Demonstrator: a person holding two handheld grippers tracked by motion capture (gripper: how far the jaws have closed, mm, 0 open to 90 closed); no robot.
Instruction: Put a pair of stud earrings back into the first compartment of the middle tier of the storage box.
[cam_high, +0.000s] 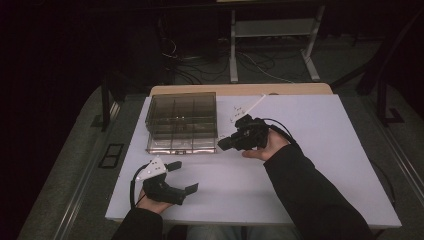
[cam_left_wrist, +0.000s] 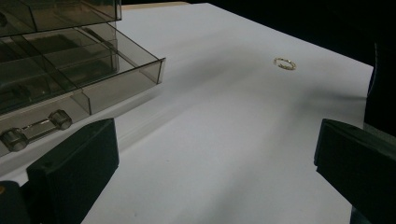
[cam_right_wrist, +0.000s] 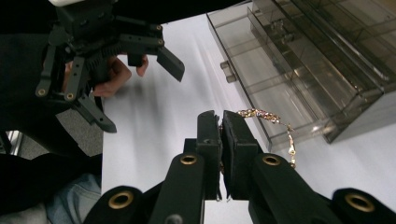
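Note:
A smoky clear drawer box (cam_high: 183, 112) stands at the back middle of the white table, its bottom drawer (cam_high: 182, 145) pulled out toward me. My right gripper (cam_high: 223, 144) hovers just right of that drawer. In the right gripper view its jaws (cam_right_wrist: 220, 116) are shut on a thin gold chain (cam_right_wrist: 261, 115), which dangles beside the open drawer (cam_right_wrist: 280, 79). My left gripper (cam_high: 184, 177) rests near the table's front left, open and empty. In the left gripper view (cam_left_wrist: 215, 140) it faces bare table with a small gold ring (cam_left_wrist: 285, 63) lying farther off.
The white table top (cam_high: 320, 165) has free room to the right and in front. A white strip (cam_high: 246, 107) lies behind the right gripper. Beyond the table are cables and a white stand (cam_high: 272, 40) on the floor.

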